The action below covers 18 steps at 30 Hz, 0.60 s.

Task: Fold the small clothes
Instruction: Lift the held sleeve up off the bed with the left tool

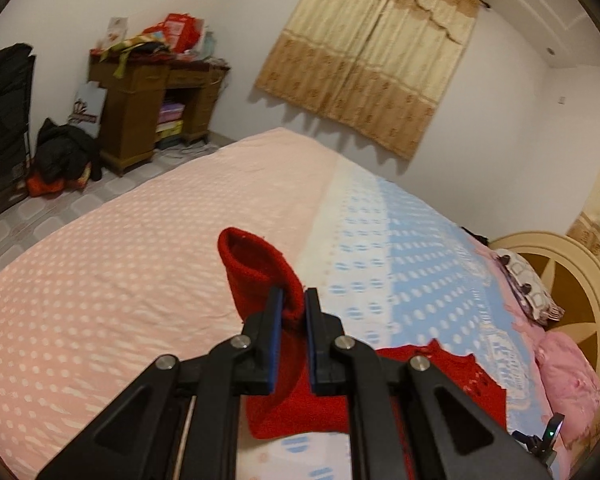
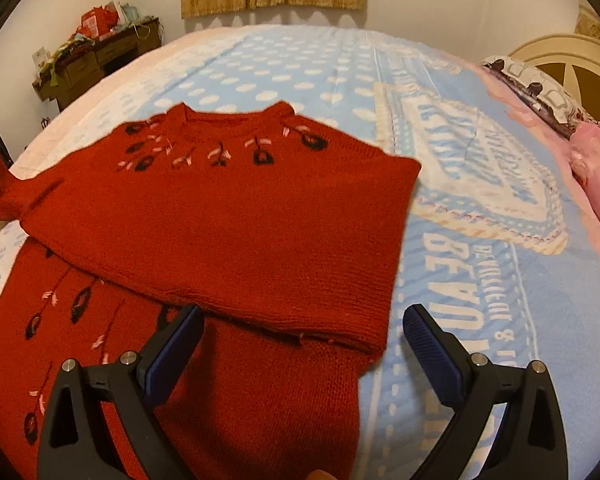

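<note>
The bed has a blue and pink dotted blanket, w/ a curtain behind. The red sweater lies flat on it, one side already folded over the body. Your left gripper is clenched on the sleeve and lifts it; your right gripper is released, above the folded edge. Left to do, I think: this sleeve, then the bottom half.

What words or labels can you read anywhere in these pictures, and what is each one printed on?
"BEVA": large white upside-down letters, cut off by the right gripper, on the blue blanket.
Smaller lines above it on the blanket: too blurred to read.
Crest lettering on the blanket: unreadable.
White bag by the wooden desk: print too small.
Red sweater: embroidery only, no text.
</note>
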Each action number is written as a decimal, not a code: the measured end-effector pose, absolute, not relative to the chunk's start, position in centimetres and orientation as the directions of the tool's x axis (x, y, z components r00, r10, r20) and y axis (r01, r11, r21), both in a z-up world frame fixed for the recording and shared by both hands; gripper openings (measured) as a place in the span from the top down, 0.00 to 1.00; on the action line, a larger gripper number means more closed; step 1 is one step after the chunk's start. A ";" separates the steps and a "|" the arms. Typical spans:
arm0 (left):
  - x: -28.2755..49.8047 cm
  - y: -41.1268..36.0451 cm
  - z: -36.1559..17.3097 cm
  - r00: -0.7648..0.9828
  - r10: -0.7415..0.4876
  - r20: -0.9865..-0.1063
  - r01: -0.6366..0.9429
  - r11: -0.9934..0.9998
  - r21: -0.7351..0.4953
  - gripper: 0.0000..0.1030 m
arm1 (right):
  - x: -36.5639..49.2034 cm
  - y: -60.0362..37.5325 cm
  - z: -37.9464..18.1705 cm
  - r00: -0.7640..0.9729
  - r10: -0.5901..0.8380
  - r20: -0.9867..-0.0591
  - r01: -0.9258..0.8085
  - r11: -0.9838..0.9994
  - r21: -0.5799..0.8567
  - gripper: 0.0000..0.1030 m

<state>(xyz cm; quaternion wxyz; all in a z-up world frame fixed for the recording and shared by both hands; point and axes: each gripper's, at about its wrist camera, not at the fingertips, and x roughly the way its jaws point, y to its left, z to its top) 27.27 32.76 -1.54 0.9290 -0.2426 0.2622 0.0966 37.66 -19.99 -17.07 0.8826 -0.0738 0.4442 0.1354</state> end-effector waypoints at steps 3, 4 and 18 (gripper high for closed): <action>27.4 31.9 -1.1 0.852 0.036 -0.522 -0.284 0.870 -0.404 0.89 | 37.0 -20.2 -16.6 0.579 0.188 -0.793 -0.309 0.951 -0.001 0.03; 27.5 31.8 -1.0 0.854 0.028 -0.519 -0.276 0.871 -0.408 0.89 | 36.8 -20.2 -16.4 0.582 0.190 -0.791 -0.311 0.950 -0.001 0.03; 29.6 25.8 -0.4 0.860 -0.093 -0.502 -0.164 0.881 -0.444 0.89 | 34.4 -20.7 -14.1 0.614 0.240 -0.752 -0.334 0.942 0.028 0.03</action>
